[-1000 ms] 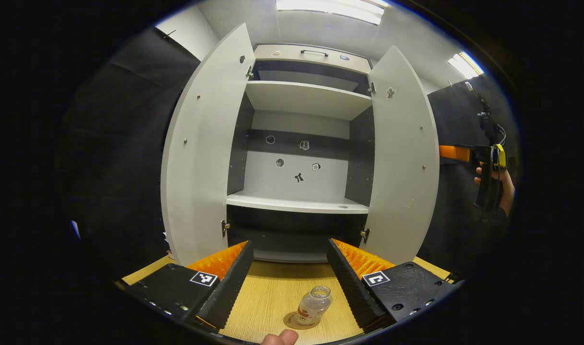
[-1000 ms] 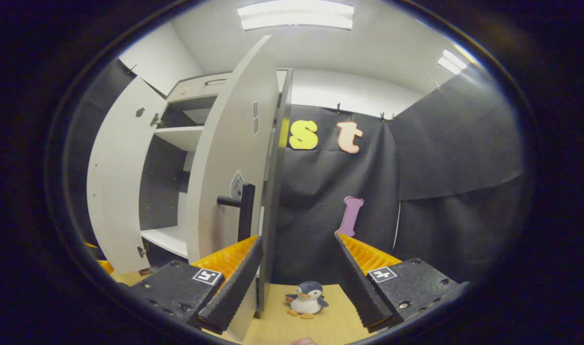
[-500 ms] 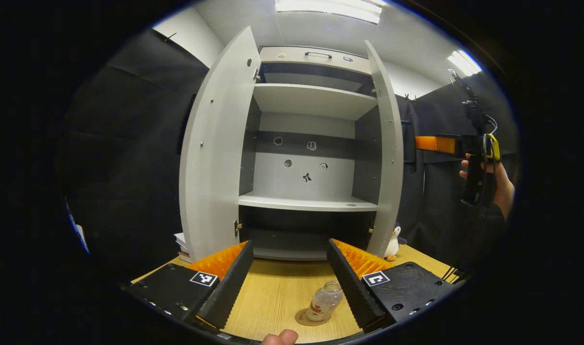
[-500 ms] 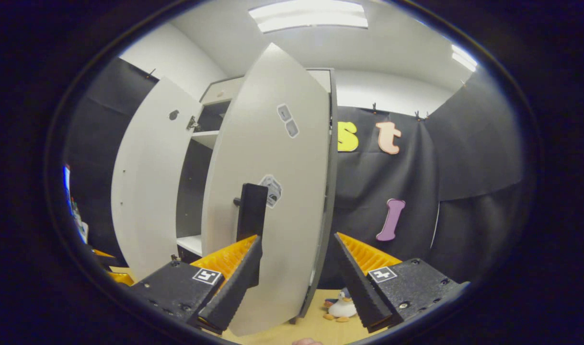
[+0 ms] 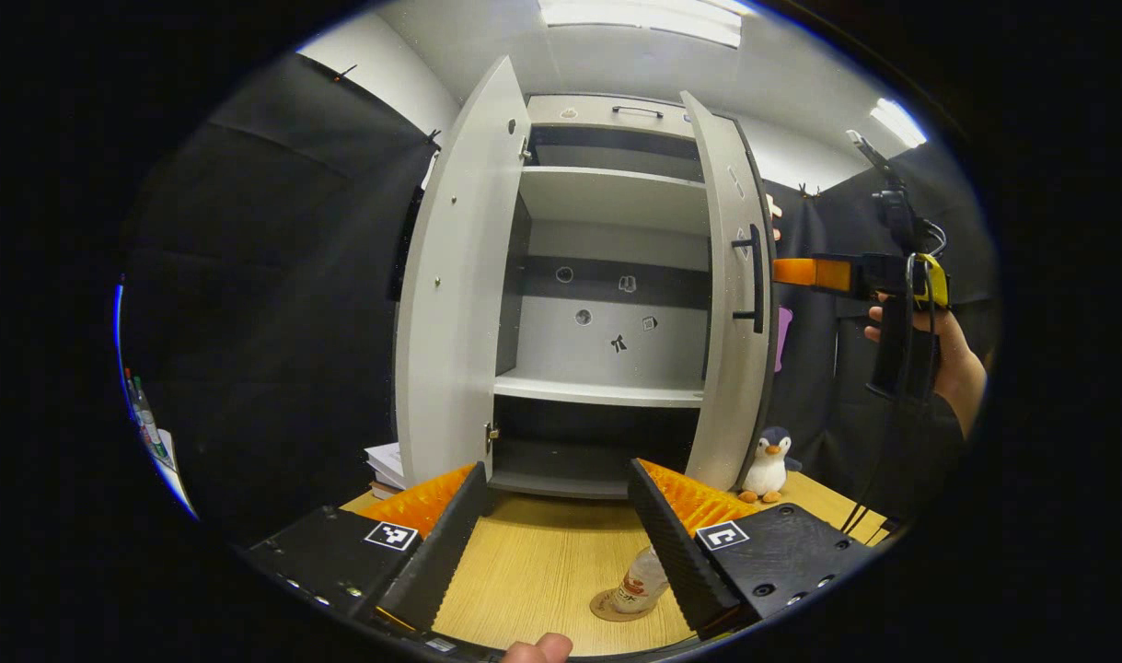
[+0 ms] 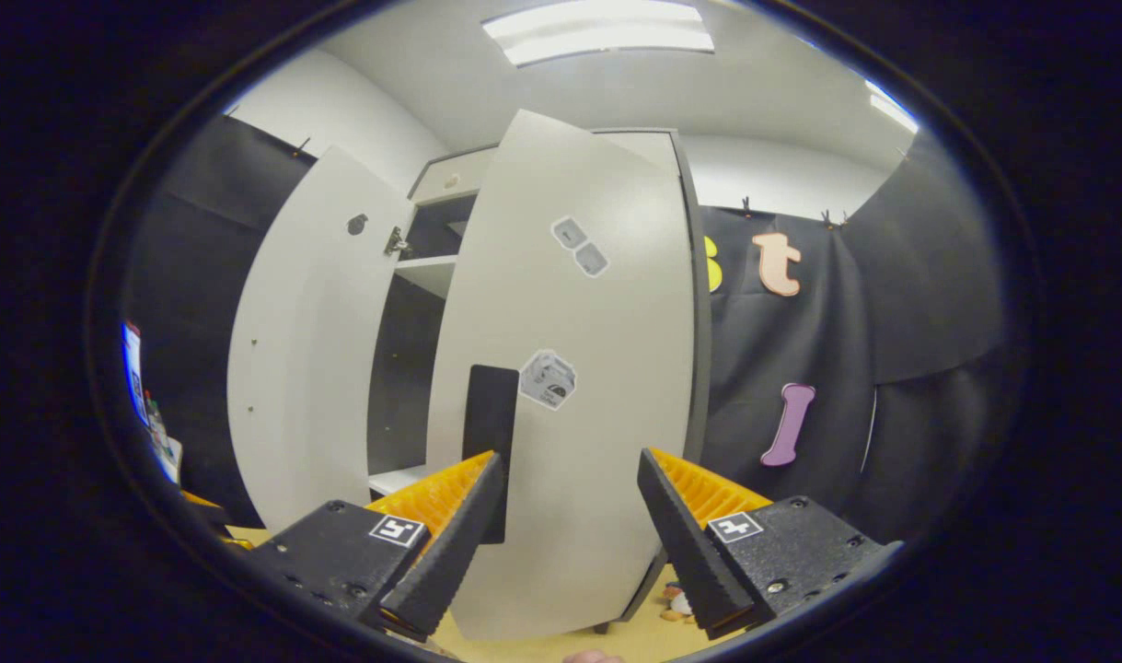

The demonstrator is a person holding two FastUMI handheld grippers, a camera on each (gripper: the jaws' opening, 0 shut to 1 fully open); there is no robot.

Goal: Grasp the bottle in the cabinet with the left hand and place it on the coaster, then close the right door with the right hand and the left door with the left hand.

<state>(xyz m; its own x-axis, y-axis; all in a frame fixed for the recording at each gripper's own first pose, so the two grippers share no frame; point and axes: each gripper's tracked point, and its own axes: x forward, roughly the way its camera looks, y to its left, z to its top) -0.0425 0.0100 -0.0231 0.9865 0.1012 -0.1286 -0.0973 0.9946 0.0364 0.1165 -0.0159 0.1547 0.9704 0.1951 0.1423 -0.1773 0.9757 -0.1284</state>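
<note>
The bottle [image 5: 641, 584] stands on the coaster [image 5: 616, 608] on the wooden table [image 5: 533, 571], just inside my left gripper [image 5: 553, 543]'s gaping right finger, perhaps touching. The left gripper view shows shelves behind the half-shut right door [image 5: 731, 313]; the right gripper view shows that door's front, my right gripper [image 6: 568, 543] gaping, empty, before it.

Cabinet doors [image 5: 455, 276] pale grey-white; interior [image 5: 607, 327] banded dark grey and light grey. Door handle [image 5: 756, 278] black. Bench [image 5: 533, 571] light wood grain. Bottle [image 5: 641, 582] clear, with red-and-white label. Coaster [image 5: 608, 610] brown. Toy penguin [image 5: 769, 463] black and white, orange beak.
</note>
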